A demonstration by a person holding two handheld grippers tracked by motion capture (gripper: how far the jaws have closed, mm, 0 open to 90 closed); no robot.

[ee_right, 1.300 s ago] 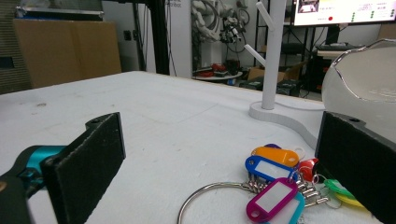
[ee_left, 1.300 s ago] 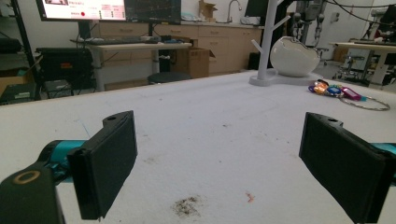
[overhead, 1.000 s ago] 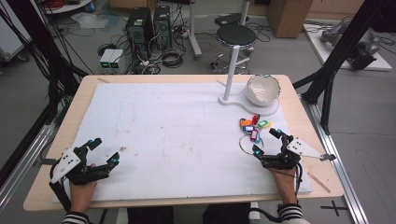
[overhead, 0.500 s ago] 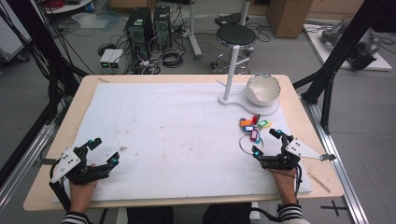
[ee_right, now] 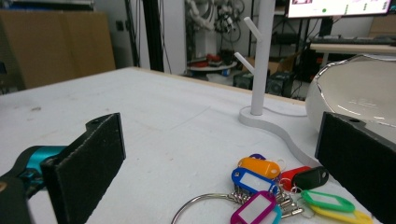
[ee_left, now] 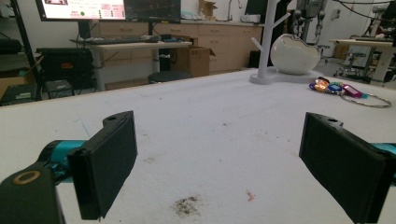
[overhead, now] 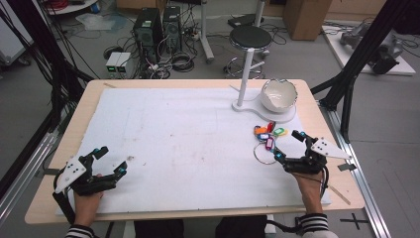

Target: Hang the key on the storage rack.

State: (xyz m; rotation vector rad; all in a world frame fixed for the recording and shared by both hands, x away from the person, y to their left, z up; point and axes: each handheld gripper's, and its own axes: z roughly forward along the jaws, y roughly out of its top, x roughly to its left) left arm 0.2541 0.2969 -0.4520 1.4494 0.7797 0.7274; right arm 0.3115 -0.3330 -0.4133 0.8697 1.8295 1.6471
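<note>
Since both claws stand wide open and hold nothing, I judge the work barely begun. My right claw [overhead: 289, 146] rests on the white surface [overhead: 188, 144] just beside the key ring [ee_right: 261, 198], whose coloured tags lie flat near the base of the white stand [overhead: 243, 74] and its bowl [overhead: 279, 95]. My left claw [overhead: 111, 159] sits well apart at the near left corner. Left to do, as I read it: close on the ring, lift it, and carry it to the stand.

Key tags [ee_right: 275, 186]: orange, blue, magenta, red, black, green, yellow. Bowl [overhead: 279, 95]: white. Tabletop [overhead: 173, 139]: white cover, tan edge. Sleeves: black-and-white striped.
</note>
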